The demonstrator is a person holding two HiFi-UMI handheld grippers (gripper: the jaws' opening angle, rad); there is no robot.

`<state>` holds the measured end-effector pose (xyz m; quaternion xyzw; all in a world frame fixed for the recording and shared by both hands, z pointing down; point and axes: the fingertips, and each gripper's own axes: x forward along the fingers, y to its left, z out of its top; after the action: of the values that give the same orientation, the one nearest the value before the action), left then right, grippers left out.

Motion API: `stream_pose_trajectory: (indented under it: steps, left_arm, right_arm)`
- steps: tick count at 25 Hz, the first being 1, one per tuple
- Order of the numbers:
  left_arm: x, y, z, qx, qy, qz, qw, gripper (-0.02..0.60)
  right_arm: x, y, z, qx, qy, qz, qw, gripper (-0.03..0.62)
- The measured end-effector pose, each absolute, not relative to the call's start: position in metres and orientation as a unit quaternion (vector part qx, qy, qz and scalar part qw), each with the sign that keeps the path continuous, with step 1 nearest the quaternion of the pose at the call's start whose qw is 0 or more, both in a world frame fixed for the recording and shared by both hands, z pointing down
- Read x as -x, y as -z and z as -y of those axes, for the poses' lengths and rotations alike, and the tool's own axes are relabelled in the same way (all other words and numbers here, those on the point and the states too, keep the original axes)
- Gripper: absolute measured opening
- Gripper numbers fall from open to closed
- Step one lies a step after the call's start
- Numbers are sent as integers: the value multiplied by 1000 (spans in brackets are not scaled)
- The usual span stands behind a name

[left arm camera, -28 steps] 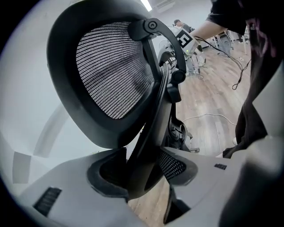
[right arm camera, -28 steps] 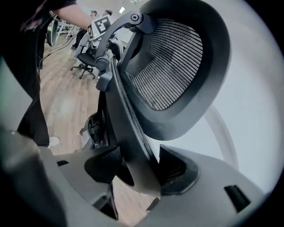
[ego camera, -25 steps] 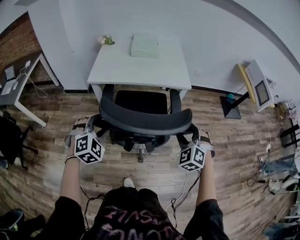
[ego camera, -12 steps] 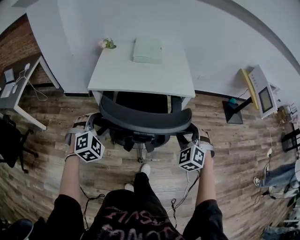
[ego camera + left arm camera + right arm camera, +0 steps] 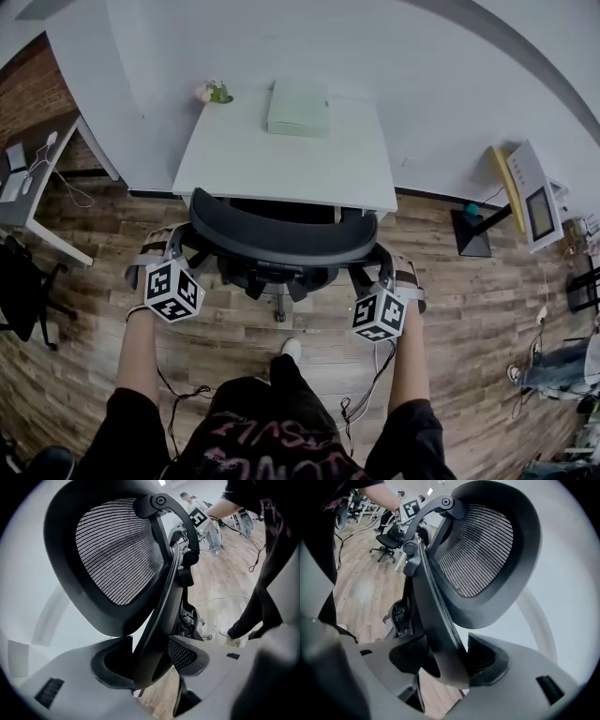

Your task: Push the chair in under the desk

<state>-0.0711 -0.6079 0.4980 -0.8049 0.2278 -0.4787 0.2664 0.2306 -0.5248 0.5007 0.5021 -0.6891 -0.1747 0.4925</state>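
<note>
A black mesh office chair (image 5: pixel 281 240) stands in front of the white desk (image 5: pixel 281 155), its seat mostly hidden under the desktop. My left gripper (image 5: pixel 181 251) is shut on the left edge of the backrest (image 5: pixel 117 555), whose frame runs between the pads (image 5: pixel 187 653). My right gripper (image 5: pixel 373 267) is shut on the right edge of the backrest (image 5: pixel 478 550), and that edge sits between its pads (image 5: pixel 490 660). In the gripper views, left gripper (image 5: pixel 150 660) and right gripper (image 5: pixel 447 660) each have the backrest frame clamped in the jaws.
On the desk lie a pale green box (image 5: pixel 298 108) and a small flower pot (image 5: pixel 214 92). Another desk (image 5: pixel 37 178) and a black chair (image 5: pixel 19 281) stand at the left. A screen stand (image 5: pixel 525 192) is at the right. Cables (image 5: pixel 370 375) trail by the person's foot (image 5: pixel 291 349).
The chair has rolled forward toward the desk and its seat has slid under the desktop. Both grippers moved with it, and the person has stepped forward.
</note>
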Motion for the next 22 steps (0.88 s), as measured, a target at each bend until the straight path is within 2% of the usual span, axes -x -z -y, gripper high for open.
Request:
stream_pose_trajectory:
  steps: [22]
  left_arm:
    - [46,-501,714,779,507,-274,247,250]
  right_arm:
    - [-259,-500,644,-479,203,706,480,258]
